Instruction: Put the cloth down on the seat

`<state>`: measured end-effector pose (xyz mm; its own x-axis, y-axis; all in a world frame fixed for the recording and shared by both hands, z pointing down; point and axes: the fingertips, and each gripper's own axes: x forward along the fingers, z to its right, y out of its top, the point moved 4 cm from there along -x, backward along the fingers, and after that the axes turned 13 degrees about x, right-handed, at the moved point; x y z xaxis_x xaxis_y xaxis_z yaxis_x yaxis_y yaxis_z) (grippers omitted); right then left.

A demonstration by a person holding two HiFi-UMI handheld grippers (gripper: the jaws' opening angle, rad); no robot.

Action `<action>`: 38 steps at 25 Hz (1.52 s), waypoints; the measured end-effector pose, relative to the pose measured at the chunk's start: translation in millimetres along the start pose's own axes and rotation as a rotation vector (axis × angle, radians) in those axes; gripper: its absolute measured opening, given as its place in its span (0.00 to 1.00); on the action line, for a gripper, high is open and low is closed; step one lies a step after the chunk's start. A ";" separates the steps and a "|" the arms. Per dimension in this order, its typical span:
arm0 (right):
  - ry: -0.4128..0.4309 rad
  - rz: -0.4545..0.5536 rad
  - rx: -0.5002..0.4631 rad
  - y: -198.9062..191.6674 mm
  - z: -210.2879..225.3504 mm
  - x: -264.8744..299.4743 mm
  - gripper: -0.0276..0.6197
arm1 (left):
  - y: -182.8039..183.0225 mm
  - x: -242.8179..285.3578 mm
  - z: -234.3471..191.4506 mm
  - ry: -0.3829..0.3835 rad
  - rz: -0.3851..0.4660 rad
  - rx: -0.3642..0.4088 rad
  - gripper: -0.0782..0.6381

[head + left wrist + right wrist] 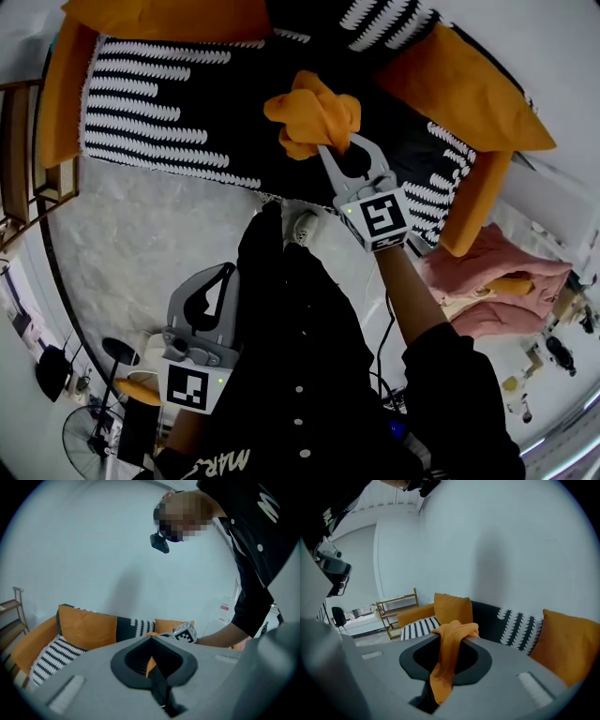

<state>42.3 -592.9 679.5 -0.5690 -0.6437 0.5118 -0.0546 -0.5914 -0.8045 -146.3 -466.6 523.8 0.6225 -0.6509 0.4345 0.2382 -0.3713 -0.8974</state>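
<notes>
A crumpled orange cloth (314, 114) hangs above the sofa seat (169, 103), which has a black and white patterned cover. My right gripper (325, 142) is shut on the cloth. In the right gripper view the cloth (449, 651) drapes over the jaw tips and down through the opening, with the striped seat (419, 627) far beyond. My left gripper (226, 272) is held low over the floor, away from the sofa, shut with nothing in it. The left gripper view looks past its closed tips (151, 639) toward the sofa and the right gripper's marker cube (185, 632).
Orange cushions (469, 84) line the sofa's back and sides. A wooden shelf (23, 159) stands at the left of the sofa. A pile of pink cloth (487, 281) lies at the right. A fan (89, 436) and small items sit on the pale floor (141, 244).
</notes>
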 end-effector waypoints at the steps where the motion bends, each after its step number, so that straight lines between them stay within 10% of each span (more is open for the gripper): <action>1: -0.008 -0.016 0.004 -7.5 4.1 4.8 0.16 | -2.5 2.1 0.2 -0.006 -0.006 -0.006 0.11; 25: -0.210 -0.452 -0.112 -137.1 68.4 76.8 0.17 | -26.3 25.2 9.3 -0.102 -0.069 -0.020 0.11; 38: -0.289 -0.465 -0.103 -131.2 82.0 59.7 0.51 | -19.2 22.6 15.2 -0.107 -0.048 -0.041 0.11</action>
<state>82.8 -593.6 840.3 -0.2183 -0.4418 0.8701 -0.3345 -0.8038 -0.4920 -125.5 -464.1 549.7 0.6873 -0.5585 0.4645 0.2405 -0.4284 -0.8710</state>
